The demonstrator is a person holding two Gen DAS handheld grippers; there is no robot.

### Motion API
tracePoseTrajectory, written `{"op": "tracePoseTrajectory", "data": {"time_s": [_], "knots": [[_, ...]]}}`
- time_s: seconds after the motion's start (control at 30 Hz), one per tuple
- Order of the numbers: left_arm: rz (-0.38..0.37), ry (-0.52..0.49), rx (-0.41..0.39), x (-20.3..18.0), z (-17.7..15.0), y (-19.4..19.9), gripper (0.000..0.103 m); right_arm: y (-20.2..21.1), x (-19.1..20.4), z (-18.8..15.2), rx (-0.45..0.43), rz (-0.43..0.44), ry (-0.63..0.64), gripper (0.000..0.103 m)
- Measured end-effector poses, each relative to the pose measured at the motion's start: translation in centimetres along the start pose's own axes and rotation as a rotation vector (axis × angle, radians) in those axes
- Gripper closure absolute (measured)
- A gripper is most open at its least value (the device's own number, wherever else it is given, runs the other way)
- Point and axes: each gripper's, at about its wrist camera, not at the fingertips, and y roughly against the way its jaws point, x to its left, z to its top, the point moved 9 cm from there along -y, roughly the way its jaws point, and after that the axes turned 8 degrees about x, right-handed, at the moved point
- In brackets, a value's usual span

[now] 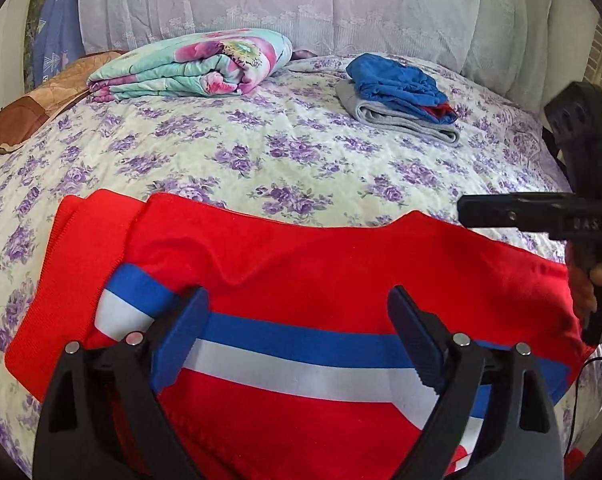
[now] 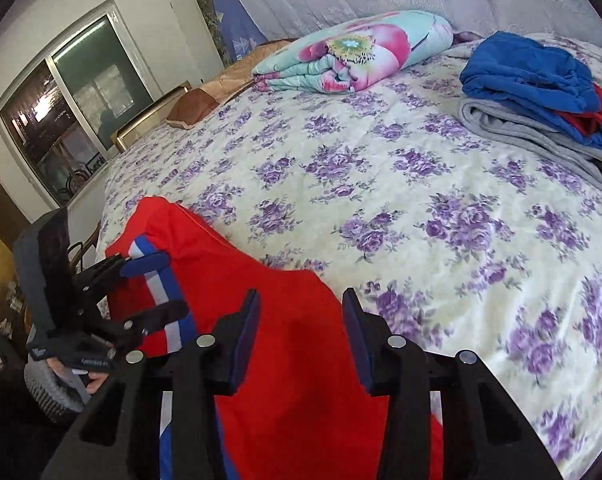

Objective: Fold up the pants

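Observation:
Red pants [image 1: 301,252] with a blue and white side stripe lie folded on the near part of the floral bedsheet [image 1: 261,152]. My left gripper [image 1: 297,296] hovers over the striped part, open wide, with nothing pinched between its blue pads. The right wrist view shows the same pants [image 2: 293,352] under my right gripper [image 2: 301,296]. Its jaws stand partly apart above the plain red cloth, and the pads press on nothing. The left gripper [image 2: 169,284] also shows there at the left end of the pants, held by a hand.
A folded flowered quilt [image 1: 189,64] lies at the back of the bed. A stack of folded clothes [image 1: 397,88], blue on grey, sits at the back right. A brown pillow [image 1: 29,112] is at the far left. A window [image 2: 61,120] is beyond the bed's left side.

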Motion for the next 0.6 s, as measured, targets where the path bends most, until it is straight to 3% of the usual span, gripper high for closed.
{"op": "tracePoseTrajectory", "data": {"time_s": [0.1, 0.13, 0.2, 0.43, 0.53, 0.6], "knots": [[-0.008, -0.011, 0.007, -0.2, 0.0, -0.5, 0.007, -2.3, 0.1, 0.0, 0.063, 0.003, 0.013, 0.073], [-0.009, -0.015, 0.008, -0.3, 0.0, -0.6, 0.006, -2.9, 0.1, -0.2, 0.082, -0.014, 0.027, 0.088], [-0.014, -0.019, 0.010, -0.4, 0.0, -0.7, 0.005, -3.4, 0.4, -0.4, 0.103, -0.050, 0.059, 0.093], [-0.010, -0.019, 0.024, -0.4, -0.1, -1.0, 0.005, -5.4, -0.6, -0.3, 0.145, -0.114, 0.070, 0.091], [-0.011, -0.019, 0.024, -0.4, -0.1, -1.0, 0.005, -4.9, -1.2, -0.1, 0.124, -0.108, 0.038, 0.080], [-0.009, -0.019, 0.023, -0.4, -0.1, -1.0, 0.005, -3.3, -1.0, 0.6, 0.062, -0.095, 0.017, 0.078]]}}
